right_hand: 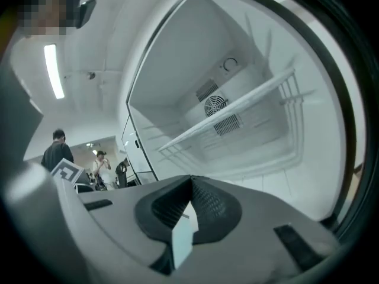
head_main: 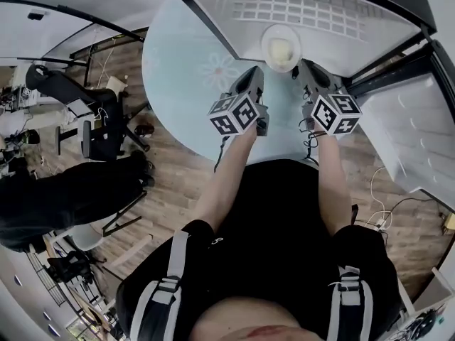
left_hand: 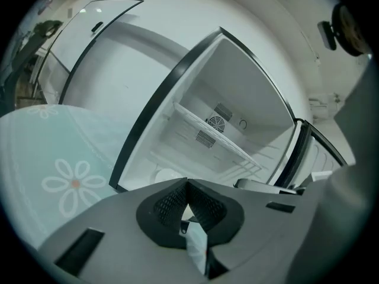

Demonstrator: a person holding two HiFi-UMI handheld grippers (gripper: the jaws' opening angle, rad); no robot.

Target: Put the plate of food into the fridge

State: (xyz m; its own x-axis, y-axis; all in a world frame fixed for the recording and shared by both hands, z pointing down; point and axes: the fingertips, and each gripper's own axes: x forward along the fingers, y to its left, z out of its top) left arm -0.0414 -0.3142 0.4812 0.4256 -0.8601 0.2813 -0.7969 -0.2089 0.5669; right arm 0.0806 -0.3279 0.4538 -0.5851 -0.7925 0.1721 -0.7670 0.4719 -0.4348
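Observation:
The white plate (head_main: 281, 47) with pale food on it rests on the floor of the open fridge (head_main: 359, 45), below the wire shelf (head_main: 306, 6). My left gripper (head_main: 257, 75) hovers just short of the plate's left side, and my right gripper (head_main: 304, 69) just short of its right side. Both are shut with nothing held. In the left gripper view the plate (left_hand: 167, 174) shows as a pale disc on the fridge bottom, left of the closed left gripper (left_hand: 187, 183). The right gripper (right_hand: 190, 179) points at the fridge's back wall, and the plate is hidden there.
The fridge door (head_main: 416, 126) stands open at the right. A round pale-blue table (head_main: 181, 69) with a flower print lies left of the fridge. An office chair (head_main: 96, 123) stands further left on the wooden floor. People (right_hand: 56, 149) stand far off in the room.

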